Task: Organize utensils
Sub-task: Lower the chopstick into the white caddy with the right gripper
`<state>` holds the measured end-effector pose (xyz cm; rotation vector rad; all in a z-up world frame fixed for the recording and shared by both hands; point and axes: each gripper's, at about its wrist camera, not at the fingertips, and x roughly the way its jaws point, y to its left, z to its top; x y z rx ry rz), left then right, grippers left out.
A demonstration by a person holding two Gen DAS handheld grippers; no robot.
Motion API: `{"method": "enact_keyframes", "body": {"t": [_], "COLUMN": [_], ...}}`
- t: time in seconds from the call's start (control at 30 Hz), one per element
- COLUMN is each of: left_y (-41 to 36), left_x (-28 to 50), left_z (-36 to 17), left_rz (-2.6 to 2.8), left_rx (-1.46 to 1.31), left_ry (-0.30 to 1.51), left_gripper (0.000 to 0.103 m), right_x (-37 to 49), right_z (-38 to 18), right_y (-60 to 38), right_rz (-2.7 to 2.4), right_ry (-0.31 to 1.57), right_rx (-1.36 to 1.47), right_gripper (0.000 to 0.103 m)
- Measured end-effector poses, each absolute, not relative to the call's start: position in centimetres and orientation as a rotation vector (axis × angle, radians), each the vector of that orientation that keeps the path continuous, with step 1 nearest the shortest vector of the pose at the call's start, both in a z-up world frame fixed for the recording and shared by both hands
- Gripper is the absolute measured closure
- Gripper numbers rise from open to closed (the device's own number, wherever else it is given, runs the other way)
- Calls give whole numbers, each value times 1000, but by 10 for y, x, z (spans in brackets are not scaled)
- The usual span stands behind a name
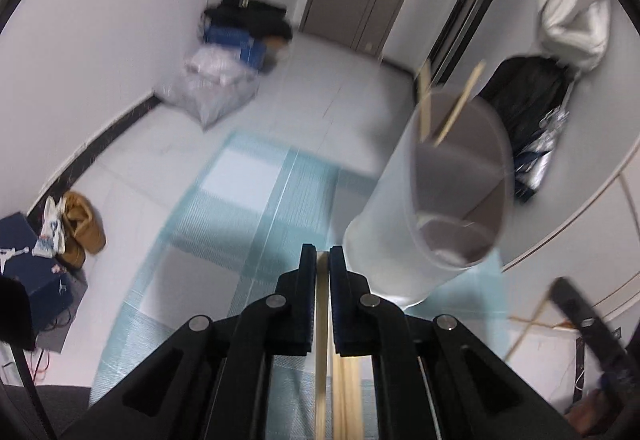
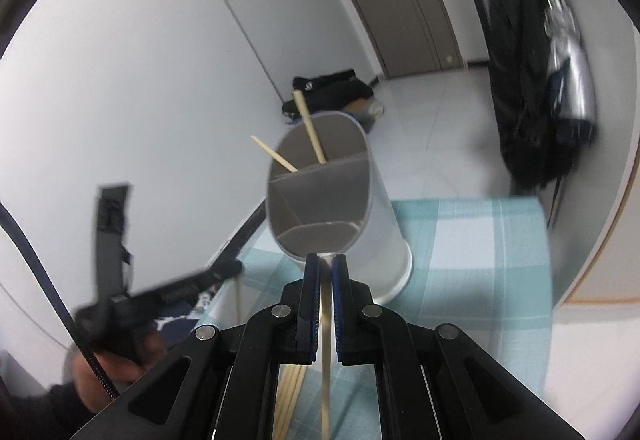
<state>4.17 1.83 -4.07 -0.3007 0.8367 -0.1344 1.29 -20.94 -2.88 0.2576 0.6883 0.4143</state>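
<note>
My left gripper (image 1: 322,254) is shut on a single wooden chopstick (image 1: 322,324) that runs back between its pads. My right gripper (image 2: 325,260) is likewise shut on one chopstick (image 2: 326,344). Both are lifted above the table. A white divided utensil holder (image 1: 436,200) (image 2: 372,216) stands just ahead of both grippers. Two chopsticks (image 2: 310,128) lean out of its far compartment. Several loose chopsticks (image 1: 348,396) (image 2: 288,400) lie on the cloth below the grippers. In the right wrist view the left gripper (image 2: 236,268) appears blurred, with its chopstick (image 2: 239,300) hanging down.
A teal checked tablecloth (image 1: 240,208) (image 2: 480,240) covers the table, whose edge is close beside the holder. Bags and boxes (image 1: 236,52) are piled in the floor corner, and shoes (image 1: 80,228) sit by the wall. A dark coat (image 2: 520,100) hangs near the door.
</note>
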Motion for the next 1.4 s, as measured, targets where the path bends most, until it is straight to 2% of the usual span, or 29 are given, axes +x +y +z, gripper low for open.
{"method": "enact_keyframes", "body": {"t": [0.33,0.97,1.4], "left_y": [5,0,1], "left_x": [7,-17,-11], "left_z": [5,20,62], "left_rz": [-215,-249,-275], "left_rx": [-179,-46,-62], "left_ry": [682,712,669], "left_gripper": [100,100,100], "right_x": [-9,-27,-24], "right_z": [-21,-9,15], "right_y": [-192,-189,-192], "right_rz": [400,386,432], "right_ry": [641,583,528], "right_rx": [166,189,240], "right_gripper": [98,98,98]}}
